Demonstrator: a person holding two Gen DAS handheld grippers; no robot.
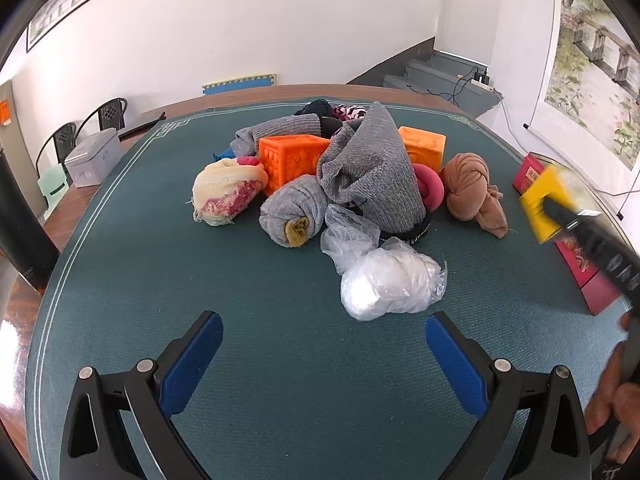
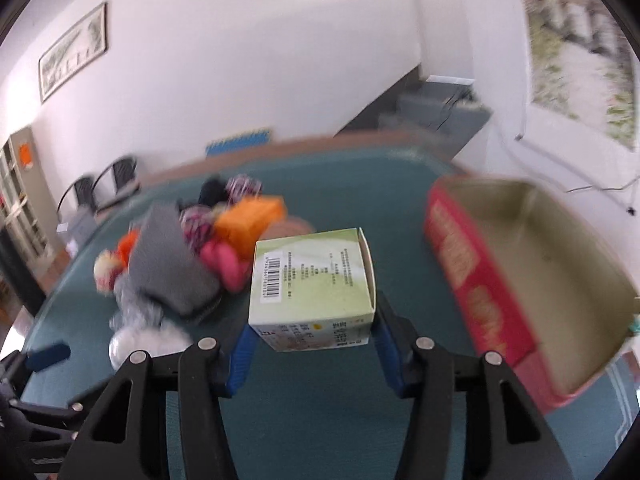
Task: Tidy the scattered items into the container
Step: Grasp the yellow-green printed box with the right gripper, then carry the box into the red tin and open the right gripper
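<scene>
Motion blur smeared most of the right wrist view, and the red container (image 2: 472, 280) ran off its right edge. The right hand-held gripper (image 2: 312, 344) clamped one small green-and-yellow carton (image 2: 312, 280) between its blue pads, lifted just left of the container. The left hand-held gripper (image 1: 324, 356) stood wide apart, empty, above the green tabletop (image 1: 120, 280). The pile (image 1: 340, 176) showed two orange cubes (image 1: 292, 160), half buried under grey cloth, and one plastic bag (image 1: 388, 280).

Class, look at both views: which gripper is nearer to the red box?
Right. The right gripper, holding a small carton, is beside the red box; the left gripper hangs open, farther off across the mat.
</scene>
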